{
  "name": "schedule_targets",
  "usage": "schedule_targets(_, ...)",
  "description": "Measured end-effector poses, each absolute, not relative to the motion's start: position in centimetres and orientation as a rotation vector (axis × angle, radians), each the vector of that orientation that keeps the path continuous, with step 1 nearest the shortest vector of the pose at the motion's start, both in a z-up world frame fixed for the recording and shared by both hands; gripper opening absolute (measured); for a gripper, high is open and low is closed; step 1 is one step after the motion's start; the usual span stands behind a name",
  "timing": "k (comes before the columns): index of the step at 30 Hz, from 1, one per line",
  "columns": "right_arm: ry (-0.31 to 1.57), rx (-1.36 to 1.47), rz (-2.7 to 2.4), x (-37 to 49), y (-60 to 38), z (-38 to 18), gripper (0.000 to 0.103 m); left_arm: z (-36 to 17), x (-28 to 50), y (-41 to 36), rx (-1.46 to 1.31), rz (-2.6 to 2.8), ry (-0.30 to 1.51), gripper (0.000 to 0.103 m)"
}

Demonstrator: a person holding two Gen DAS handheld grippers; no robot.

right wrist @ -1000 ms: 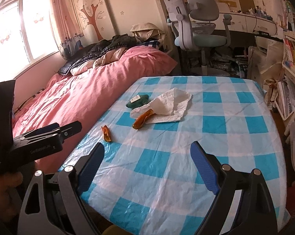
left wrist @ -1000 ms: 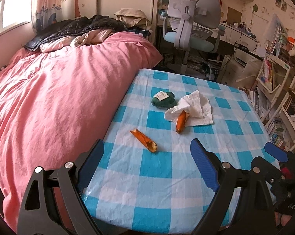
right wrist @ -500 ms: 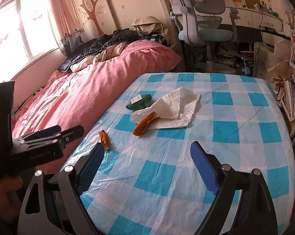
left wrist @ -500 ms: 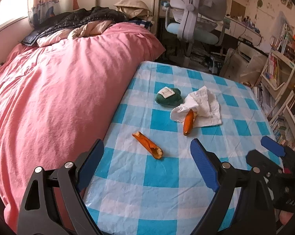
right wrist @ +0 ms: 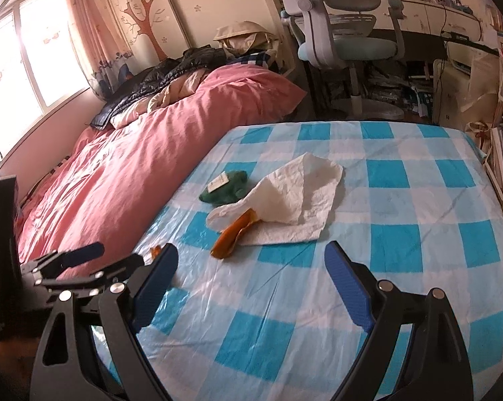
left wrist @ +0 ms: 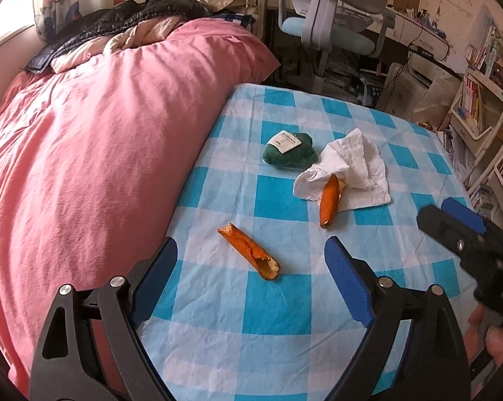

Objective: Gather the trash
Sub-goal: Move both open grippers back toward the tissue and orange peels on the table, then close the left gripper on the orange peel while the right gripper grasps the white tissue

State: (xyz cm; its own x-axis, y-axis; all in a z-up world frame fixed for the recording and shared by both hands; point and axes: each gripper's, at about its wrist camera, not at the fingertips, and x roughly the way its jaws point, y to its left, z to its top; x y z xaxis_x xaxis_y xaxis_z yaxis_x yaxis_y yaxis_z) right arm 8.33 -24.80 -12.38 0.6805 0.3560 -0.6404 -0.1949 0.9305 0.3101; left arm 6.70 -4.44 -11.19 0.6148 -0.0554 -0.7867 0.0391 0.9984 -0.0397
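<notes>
Both claws have closed in on the checked tablecloth (left wrist: 284, 327); the near orange peel (left wrist: 249, 255) now sits lower centre, framed by the left gripper (left wrist: 251, 267), jaws wide and empty; right gripper (right wrist: 251, 267) likewise gaping, tissue (right wrist: 284, 204) ahead; nothing collected yet.

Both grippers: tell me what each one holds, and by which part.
Nothing. The left gripper and the right gripper are open and empty above the table; the peels lie untouched.
</notes>
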Motion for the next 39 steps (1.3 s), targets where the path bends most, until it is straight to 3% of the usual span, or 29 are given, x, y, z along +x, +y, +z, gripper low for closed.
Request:
schedule_targets(24,0.895,0.360,0.196,19.5,-26.2,-16.6,0.086,-16.2,11.8,-7.6,0.108,-0.133,1.083,0.086)
schedule_targets(32,0.926,0.169,0.188,20.9,-23.5,-17.2,0.088,-16.7,11.7,-8.3,0.152,-0.174,1.095,0.075)
schedule_targets(34,0.921,0.089,0.186,20.9,-22.7,-17.4,0.080,-16.6,11.5,-8.5,0.160,-0.192,1.089,0.067)
schedule_targets(35,0.915,0.044,0.180,20.8,-22.3,-17.3,0.059,-16.5,11.5,-8.5,0.161,-0.200,1.085,0.058)
schedule_targets(36,0.914,0.036,0.189,20.8,-22.2,-17.3,0.030,-16.4,11.4,-8.5,0.163,-0.211,1.080,0.048)
schedule_targets(37,0.923,0.058,0.213,20.8,-22.4,-17.3,0.018,-16.3,11.4,-8.5,0.163,-0.222,1.078,0.042)
schedule_targets(38,0.931,0.089,0.233,20.9,-22.8,-17.4,0.008,-16.2,11.4,-8.5,0.157,-0.234,1.077,0.027)
schedule_targets(39,0.934,0.104,0.243,20.9,-22.9,-17.5,0.004,-16.1,11.4,-8.4,0.153,-0.241,1.078,0.016)
